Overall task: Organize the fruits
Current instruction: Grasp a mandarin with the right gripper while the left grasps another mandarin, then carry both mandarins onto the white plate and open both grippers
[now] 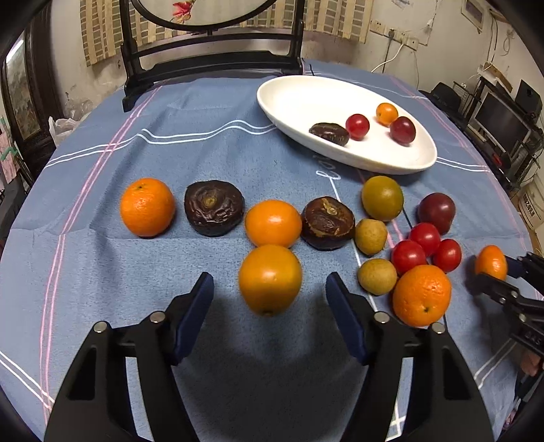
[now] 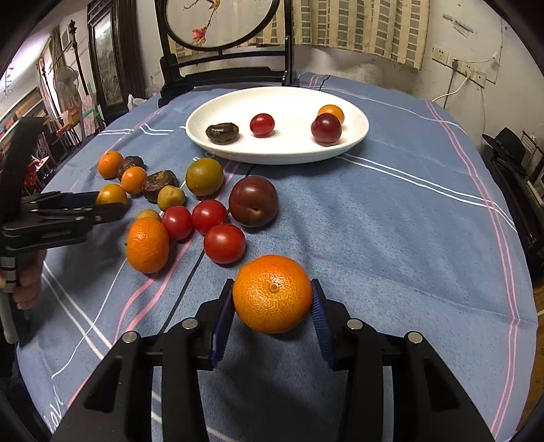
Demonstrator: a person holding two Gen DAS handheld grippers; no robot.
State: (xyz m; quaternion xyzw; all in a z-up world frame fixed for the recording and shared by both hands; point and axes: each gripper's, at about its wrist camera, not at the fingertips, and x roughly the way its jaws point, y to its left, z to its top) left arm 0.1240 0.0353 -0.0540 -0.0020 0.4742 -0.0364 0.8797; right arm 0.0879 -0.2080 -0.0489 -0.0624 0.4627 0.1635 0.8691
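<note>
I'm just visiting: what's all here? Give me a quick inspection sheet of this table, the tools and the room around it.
Surface: round table under a blue striped cloth.
Job's things: white oval dish holding four small fruits; oranges, red tomatoes, a dark plum, greenish and shrivelled dark fruits loose on the cloth.
Clutter: nothing seen.
Grippers: right gripper shut on an orange; left gripper open, its fingers either side of another orange, not touching.
Cables: white cord hanging from wall sockets.
Surroundings: dark wooden stand with a round painted screen, curtain, shelves with electronics.
</note>
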